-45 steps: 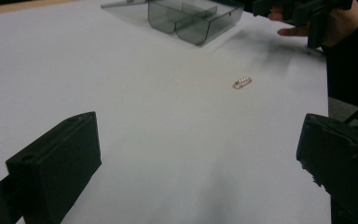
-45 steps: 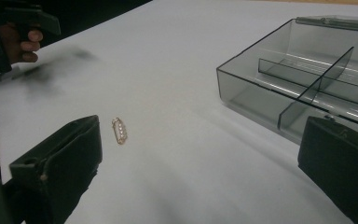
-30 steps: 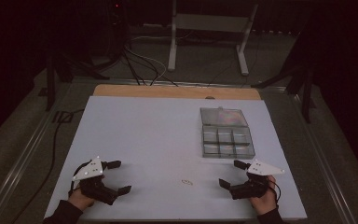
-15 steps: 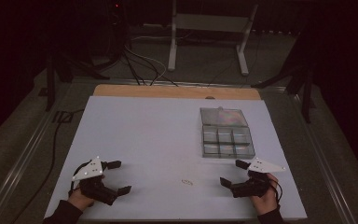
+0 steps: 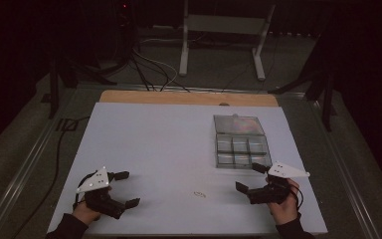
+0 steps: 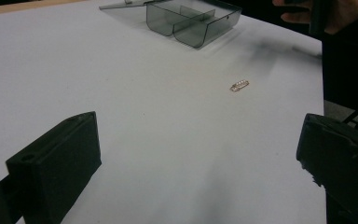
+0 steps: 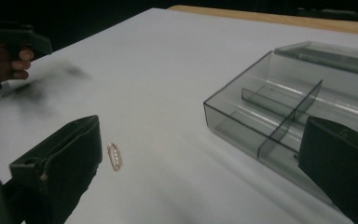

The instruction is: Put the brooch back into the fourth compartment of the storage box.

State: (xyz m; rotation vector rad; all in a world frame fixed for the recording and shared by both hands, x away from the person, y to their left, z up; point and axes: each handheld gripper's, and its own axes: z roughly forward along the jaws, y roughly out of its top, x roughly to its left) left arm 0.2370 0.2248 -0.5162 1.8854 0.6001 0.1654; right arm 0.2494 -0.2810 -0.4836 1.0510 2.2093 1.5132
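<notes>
Your left hand-held gripper (image 5: 127,188) rests low on the white tabletop (image 5: 154,139), jaws spread wide and holding nothing. Your right hand-held gripper (image 5: 248,178) is just as wide apart, also empty, sitting just beside the near edge of the clear compartment box (image 5: 241,143). The box lies open, its lid (image 5: 238,124) flat behind it. Between your two grippers, well short of the box, a small ring (image 5: 199,194) lies bare on the tabletop, touched by neither.
</notes>
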